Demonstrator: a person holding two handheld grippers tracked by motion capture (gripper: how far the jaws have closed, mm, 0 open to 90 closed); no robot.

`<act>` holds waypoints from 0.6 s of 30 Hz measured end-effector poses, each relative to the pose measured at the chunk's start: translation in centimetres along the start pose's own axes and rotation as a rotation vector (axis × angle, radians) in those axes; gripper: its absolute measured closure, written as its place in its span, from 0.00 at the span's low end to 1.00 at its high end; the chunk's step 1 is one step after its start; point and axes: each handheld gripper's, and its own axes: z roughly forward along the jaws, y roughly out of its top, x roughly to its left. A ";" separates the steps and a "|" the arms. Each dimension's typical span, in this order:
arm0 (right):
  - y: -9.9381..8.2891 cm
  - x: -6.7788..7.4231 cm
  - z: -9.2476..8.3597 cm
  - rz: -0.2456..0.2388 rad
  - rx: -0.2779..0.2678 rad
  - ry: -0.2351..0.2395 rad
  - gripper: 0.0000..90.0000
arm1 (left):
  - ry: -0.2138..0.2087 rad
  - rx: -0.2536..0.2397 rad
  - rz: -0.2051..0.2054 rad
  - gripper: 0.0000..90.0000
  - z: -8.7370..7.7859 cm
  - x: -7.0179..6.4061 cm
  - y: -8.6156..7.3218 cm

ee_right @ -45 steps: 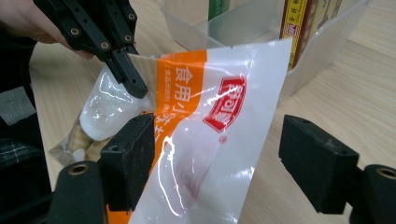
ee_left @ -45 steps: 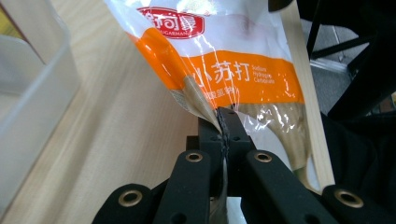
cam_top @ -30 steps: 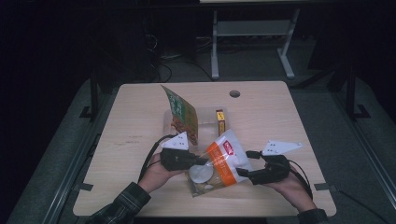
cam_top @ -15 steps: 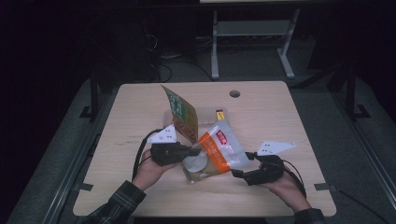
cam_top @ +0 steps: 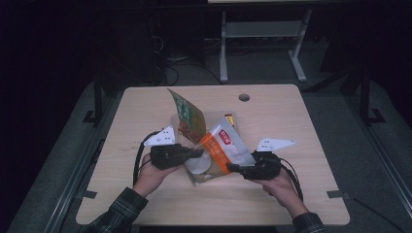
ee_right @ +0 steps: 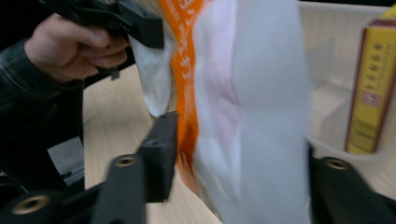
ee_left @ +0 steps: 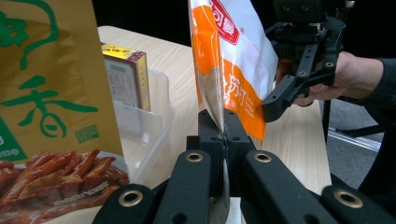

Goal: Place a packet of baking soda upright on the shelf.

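An orange and white snack bag point(cam_top: 221, 145) hangs over the table's middle, held up by its edge. My left gripper point(cam_top: 197, 154) is shut on that sealed edge, and in the left gripper view the seam point(ee_left: 223, 135) is pinched between my jaws. My right gripper point(cam_top: 234, 168) reaches in from the right. Its jaws have just been closing with the bag point(ee_right: 243, 107) between them. The near jaw lies at the orange edge and the far jaw is hidden behind the blurred bag, so no firm press shows.
A gold and green snack bag point(cam_top: 187, 115) stands upright just behind my left gripper. A yellow box point(cam_top: 228, 119) stands in a clear plastic tray point(ee_left: 144, 126) behind the orange bag. A cable hole point(cam_top: 244, 97) lies near the table's far edge.
The orange bag has been lifted and swung more upright, a little farther from the person. My right gripper has moved left to the bag and its jaws have narrowed around it.
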 end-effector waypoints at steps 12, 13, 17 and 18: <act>0.9 0.5 0.5 -0.008 -0.017 0.080 1.00 | 0.025 0.014 -0.007 1.00 0.0 0.4 -0.4; 1.0 0.5 0.4 -0.009 -0.019 0.091 1.00 | 0.028 0.014 -0.007 1.00 0.1 0.4 -0.4; 1.4 1.0 0.2 -0.035 -0.021 0.123 1.00 | 0.029 0.046 0.008 1.00 0.7 0.3 -0.7; 1.8 1.4 0.2 -0.049 -0.027 0.138 1.00 | 0.026 0.053 0.009 0.99 0.8 0.2 -0.7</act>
